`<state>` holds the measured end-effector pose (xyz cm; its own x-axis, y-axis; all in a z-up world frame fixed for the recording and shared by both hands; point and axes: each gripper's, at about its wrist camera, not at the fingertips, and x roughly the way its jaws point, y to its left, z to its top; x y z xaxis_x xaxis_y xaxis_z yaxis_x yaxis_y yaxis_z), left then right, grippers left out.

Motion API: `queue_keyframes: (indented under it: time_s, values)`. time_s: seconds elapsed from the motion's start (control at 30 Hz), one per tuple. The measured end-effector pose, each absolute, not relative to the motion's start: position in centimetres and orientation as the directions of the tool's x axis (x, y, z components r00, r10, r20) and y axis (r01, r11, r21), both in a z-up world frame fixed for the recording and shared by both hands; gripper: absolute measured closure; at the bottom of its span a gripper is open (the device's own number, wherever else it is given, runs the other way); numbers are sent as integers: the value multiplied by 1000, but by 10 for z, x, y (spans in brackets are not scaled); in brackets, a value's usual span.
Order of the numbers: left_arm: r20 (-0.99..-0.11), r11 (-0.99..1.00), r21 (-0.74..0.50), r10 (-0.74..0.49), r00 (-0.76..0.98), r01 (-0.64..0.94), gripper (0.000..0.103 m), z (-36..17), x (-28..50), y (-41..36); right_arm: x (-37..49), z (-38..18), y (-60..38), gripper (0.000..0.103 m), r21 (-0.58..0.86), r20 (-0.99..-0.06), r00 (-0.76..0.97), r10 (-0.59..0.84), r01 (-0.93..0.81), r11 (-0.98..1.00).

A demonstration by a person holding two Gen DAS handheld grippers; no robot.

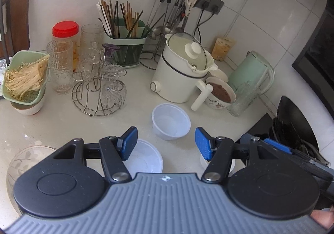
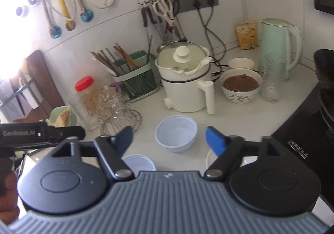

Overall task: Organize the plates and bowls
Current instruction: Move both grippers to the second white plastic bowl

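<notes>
The left claw (image 1: 166,143) stood apart with nothing between its blue pads, and it hung above the white surface (image 1: 62,125). The right claw (image 2: 168,141) was also apart and empty; no pad pressed on anything.

Just in front of both claws a white plastic bowl (image 1: 171,121) stood upright on the surface, free on all sides. I judge that it was placed there as one single item waiting to be stacked. Nearer to the cameras, a second white bowl (image 1: 144,158) sat partly under the left finger of the left claw, and the rim of a third white dish (image 2: 208,157) showed behind the right finger in the right wrist view. At the lower left edge of the left wrist view a glass plate with a leaf pattern (image 1: 23,161) lay flat, mostly hidden by the claw body.

Farther back stood things that do not seem to belong to the task: a white electric pot with a glass lid (image 1: 179,75), a patterned bowl of brown food (image 2: 240,85) just beside its handle, a pale green kettle (image 2: 279,46), a wire rack with glasses (image 1: 98,92) and a chopstick holder (image 1: 125,46). They were crowded near the wall, probably to keep the front area open for sorting.
</notes>
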<state>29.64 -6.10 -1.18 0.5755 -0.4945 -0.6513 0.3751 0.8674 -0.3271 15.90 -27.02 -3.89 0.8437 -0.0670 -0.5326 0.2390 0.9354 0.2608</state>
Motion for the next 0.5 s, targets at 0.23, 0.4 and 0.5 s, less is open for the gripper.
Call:
queue_keyframes:
  time_s: [0.23,0.4,0.5]
  values:
    - [-668,843,-308,-522,531,441,29,-20,300,-52,150,-43,-251,23,254,-557,822,-122,308,917]
    - [-674,819,-286,-541,504,496,29,-27,304,-44,146,-47,-235,23,257,-562,811,-163,359,897]
    - [-683,809,-274,-544,487,520,29,-34,309,-41,148,-50,-227,23,263,-570,802,-179,385,885]
